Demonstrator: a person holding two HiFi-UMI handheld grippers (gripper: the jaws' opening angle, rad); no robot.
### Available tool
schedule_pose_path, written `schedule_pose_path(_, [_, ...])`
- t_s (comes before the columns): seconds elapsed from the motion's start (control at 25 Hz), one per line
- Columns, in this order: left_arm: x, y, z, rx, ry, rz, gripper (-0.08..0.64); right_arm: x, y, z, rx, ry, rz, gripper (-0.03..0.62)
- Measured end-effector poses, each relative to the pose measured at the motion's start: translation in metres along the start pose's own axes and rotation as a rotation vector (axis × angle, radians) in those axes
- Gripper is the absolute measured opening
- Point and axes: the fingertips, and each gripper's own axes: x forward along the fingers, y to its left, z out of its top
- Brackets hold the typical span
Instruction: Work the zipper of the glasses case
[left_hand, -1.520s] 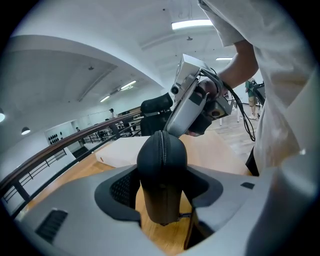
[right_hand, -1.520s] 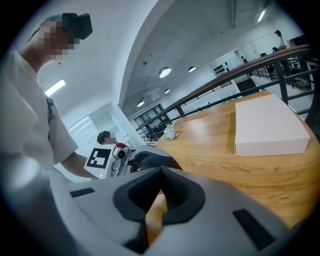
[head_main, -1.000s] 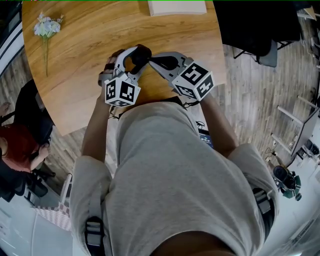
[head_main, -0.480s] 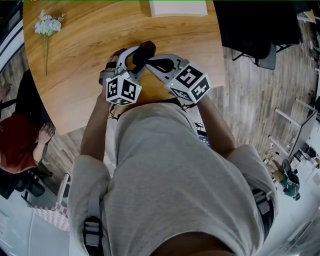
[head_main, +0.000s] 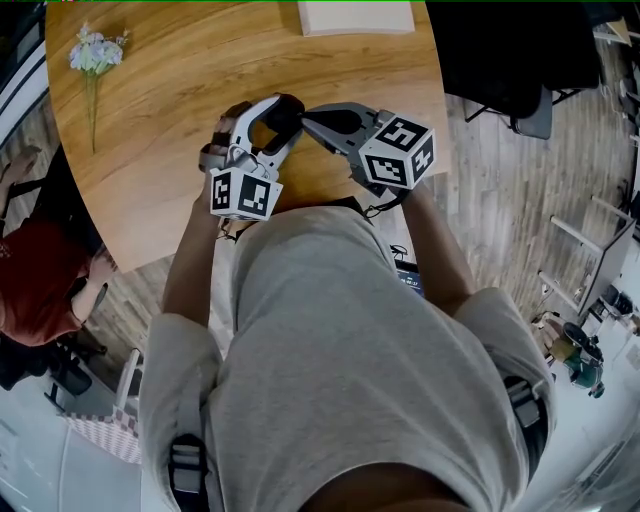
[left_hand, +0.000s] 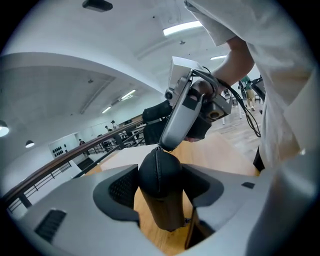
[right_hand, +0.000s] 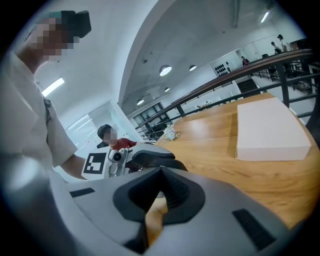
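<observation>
Glasses case (left_hand: 159, 172) is plain matte black, zip line black too. The left gripper (head_main: 278, 118) and right gripper (head_main: 306, 121) are both pale grey, with black ribbed pads inside the jaws. The left cube (head_main: 245, 192) and right cube (head_main: 398, 153) are white with chunky black square markers. Counter (head_main: 150, 110) is warm honey wood with streaky darker grain. There's a plain white box (head_main: 355, 14), plus pale blue-and-white flowers (head_main: 96, 50) on a thin green stem. The floor (head_main: 520, 200) is grey-brown planks, and the person's shirt (head_main: 340, 340) is a light beige-grey.
</observation>
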Motion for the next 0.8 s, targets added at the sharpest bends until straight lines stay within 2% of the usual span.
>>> schedule_pose_path(0.24, [0.015, -0.018, -0.016, 0.048, 0.082, -0.086, 0.265, 0.002, -0.013, -0.023, -0.025, 0.087, -0.076, 0.026])
schedule_pose_path(0.48, [0.030, -0.022, -0.016, 0.049, 0.099, -0.095, 0.264, 0.000, -0.015, -0.026, -0.016, 0.107, -0.128, 0.026])
schedule_pose_path(0.8, [0.030, -0.020, -0.014, 0.048, 0.100, -0.093, 0.265, 0.008, -0.002, -0.021, -0.033, 0.100, -0.078, 0.026])
